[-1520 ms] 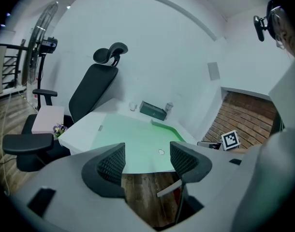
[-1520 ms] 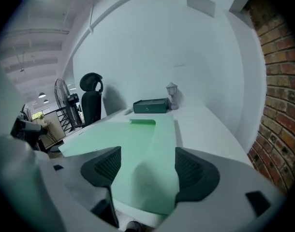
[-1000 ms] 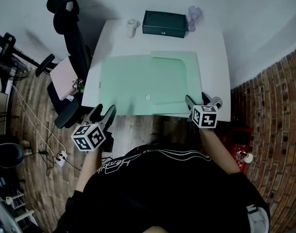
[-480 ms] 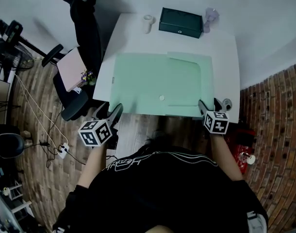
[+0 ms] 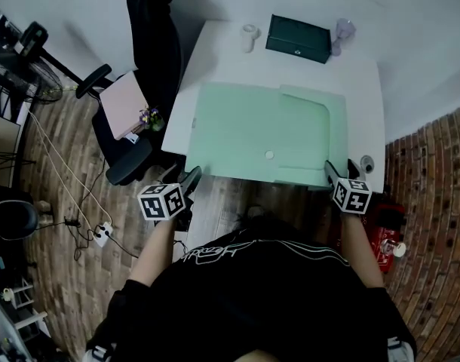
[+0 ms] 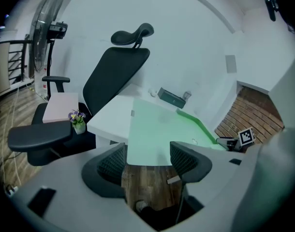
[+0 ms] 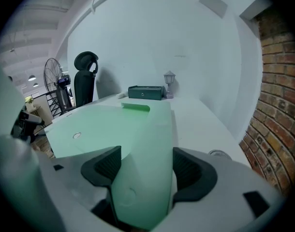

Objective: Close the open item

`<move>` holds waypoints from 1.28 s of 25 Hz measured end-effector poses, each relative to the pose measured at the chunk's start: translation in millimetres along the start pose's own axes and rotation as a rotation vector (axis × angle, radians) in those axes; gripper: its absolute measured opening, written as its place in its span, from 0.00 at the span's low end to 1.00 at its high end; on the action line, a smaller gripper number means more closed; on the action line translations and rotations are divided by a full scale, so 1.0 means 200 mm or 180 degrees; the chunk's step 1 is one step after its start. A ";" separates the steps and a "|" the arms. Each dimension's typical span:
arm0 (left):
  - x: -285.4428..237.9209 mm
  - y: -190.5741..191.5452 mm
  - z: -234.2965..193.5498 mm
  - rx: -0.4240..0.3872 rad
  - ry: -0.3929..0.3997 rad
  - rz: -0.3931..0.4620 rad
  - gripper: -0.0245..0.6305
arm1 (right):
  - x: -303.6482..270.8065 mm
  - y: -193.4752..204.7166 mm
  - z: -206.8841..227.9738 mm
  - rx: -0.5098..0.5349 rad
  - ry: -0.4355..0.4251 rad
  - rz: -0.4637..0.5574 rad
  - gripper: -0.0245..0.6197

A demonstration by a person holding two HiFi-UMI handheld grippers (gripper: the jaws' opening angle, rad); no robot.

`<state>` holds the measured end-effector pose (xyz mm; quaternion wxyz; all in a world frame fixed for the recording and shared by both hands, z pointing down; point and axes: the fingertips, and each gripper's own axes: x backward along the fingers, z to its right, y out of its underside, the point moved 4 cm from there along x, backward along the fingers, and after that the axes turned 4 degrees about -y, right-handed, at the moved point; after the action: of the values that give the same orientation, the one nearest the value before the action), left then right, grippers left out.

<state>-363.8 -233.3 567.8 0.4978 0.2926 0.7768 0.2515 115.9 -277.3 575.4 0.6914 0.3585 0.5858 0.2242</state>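
Observation:
An open pale green folder (image 5: 253, 130) lies flat on the white table (image 5: 215, 51), with its narrower right flap (image 5: 309, 138) folded out. My right gripper (image 5: 341, 170) is at the folder's front right corner. In the right gripper view its jaws stand wide, and the flap (image 7: 147, 129) runs between the pads without being pinched. My left gripper (image 5: 182, 176) hangs open just off the table's front left edge, above the wooden floor. The folder's front left corner (image 6: 147, 151) lies just ahead of its empty jaws (image 6: 147, 161).
At the table's back edge stand a dark green box (image 5: 298, 38), a white cup (image 5: 249, 36) and a small lantern (image 5: 343, 29). A black office chair (image 5: 143, 36) with a pink pad (image 5: 124, 105) and a flower pot (image 5: 148, 117) stands left of the table. Brick wall at the right.
My left gripper has come down and in toward the folder's front left corner. The right gripper has stayed at the front right corner. The head view has shifted, so the table sits further right.

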 end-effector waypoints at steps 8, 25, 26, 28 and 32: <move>-0.14 0.07 -0.11 -0.0015 0.0104 -0.0237 0.48 | 0.00 0.00 -0.01 0.0080 0.0091 0.0052 0.55; -0.13 -0.07 -0.05 0.0088 0.0389 -0.0288 0.28 | -0.01 0.00 -0.01 -0.0080 0.0009 0.0093 0.55; -0.12 -0.09 -0.03 0.0063 0.0373 -0.0248 0.27 | -0.01 0.00 0.00 -0.0105 -0.0021 0.0096 0.55; -0.09 -0.12 0.02 0.0006 0.0332 -0.0181 0.25 | 0.00 -0.01 0.00 -0.0164 -0.0086 0.0075 0.56; -0.01 -0.21 0.11 -0.0044 0.0250 -0.0046 0.22 | 0.00 -0.02 0.00 -0.0325 -0.0227 0.0030 0.56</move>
<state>-350.5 -262.0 533.0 0.4707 0.2734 0.7960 0.2645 114.5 -280.2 571.7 0.7281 0.3333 0.5470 0.2442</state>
